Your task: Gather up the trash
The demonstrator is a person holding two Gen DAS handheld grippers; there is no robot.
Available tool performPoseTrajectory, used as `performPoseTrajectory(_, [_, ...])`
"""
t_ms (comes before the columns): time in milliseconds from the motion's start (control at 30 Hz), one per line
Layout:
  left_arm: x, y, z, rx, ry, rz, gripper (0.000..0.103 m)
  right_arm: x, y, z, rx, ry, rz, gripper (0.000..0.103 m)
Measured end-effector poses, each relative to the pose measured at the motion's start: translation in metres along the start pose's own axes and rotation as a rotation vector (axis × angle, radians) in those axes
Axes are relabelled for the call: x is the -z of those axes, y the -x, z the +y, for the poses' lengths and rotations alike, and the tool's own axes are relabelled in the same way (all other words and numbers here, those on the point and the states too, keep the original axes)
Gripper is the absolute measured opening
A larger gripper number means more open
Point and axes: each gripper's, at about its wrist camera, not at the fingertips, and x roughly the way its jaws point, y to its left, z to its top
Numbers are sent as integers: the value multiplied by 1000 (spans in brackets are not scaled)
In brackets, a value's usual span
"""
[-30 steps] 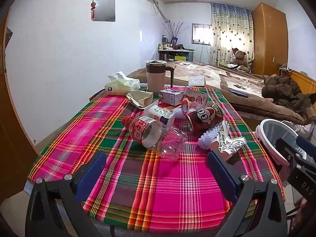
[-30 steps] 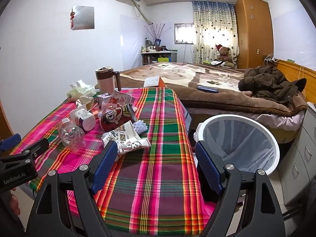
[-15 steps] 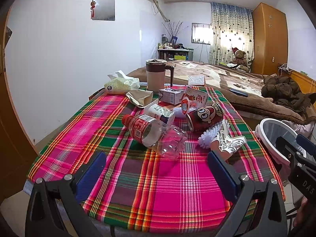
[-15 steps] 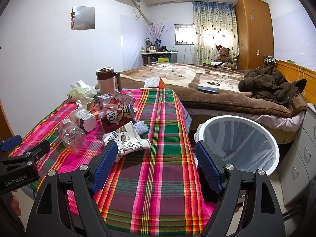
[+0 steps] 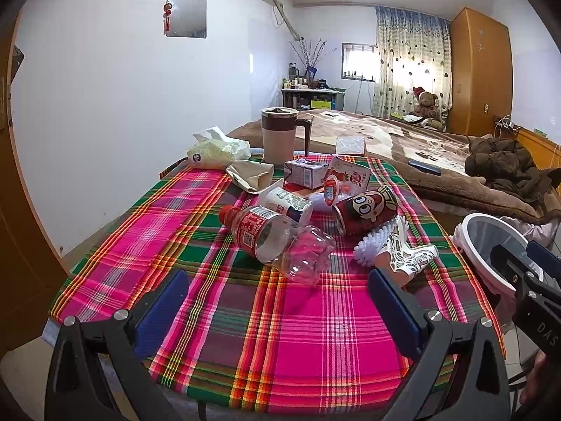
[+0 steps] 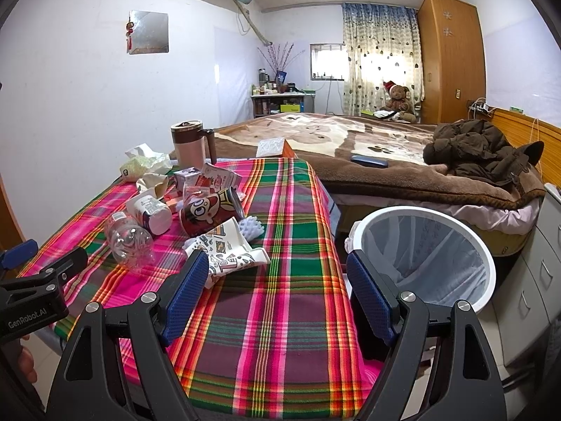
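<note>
On the worktop, covered by a plaid cloth, trash sits in a loose pile toward the far side: clear plastic bottle lying on its side with a red cap, red can tipped over behind it, white cup on its side, patterned paper cup crushed beside a white brush, small cartons at the back. Mug stands upright at the far edge, tissue pack beside it. Left gripper hovers open over the near edge, holding nothing. Right gripper also open and empty, near the right edge. Trash bin with a liner stands on the floor just beside the worktop.
</note>
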Motion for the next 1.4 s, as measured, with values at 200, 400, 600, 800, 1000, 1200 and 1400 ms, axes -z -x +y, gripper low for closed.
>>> performPoseTrajectory(200, [0, 0, 0, 1, 0, -1, 103, 0, 0, 0, 0, 0, 0, 82])
performPoseTrajectory(400, [0, -1, -1, 1, -1, 0, 103, 0, 0, 0, -1, 0, 0, 82])
performPoseTrajectory(600, [0, -1, -2, 0, 0, 1, 103, 0, 1, 1, 0, 2, -1, 82])
performPoseTrajectory(800, [0, -1, 0, 0, 4, -1, 103, 0, 1, 1, -1, 2, 0, 82])
performPoseTrajectory(1000, [0, -1, 2, 0, 8, -1, 103, 0, 0, 2, -2, 6, -1, 82])
performPoseTrajectory(1200, [-2, -3, 3, 2, 8, 5, 103, 0, -2, 4, -2, 9, 3, 82])
performPoseTrajectory(1400, [-1, -12, 6, 8, 8, 24, 103, 0, -7, 5, 0, 10, 15, 82])
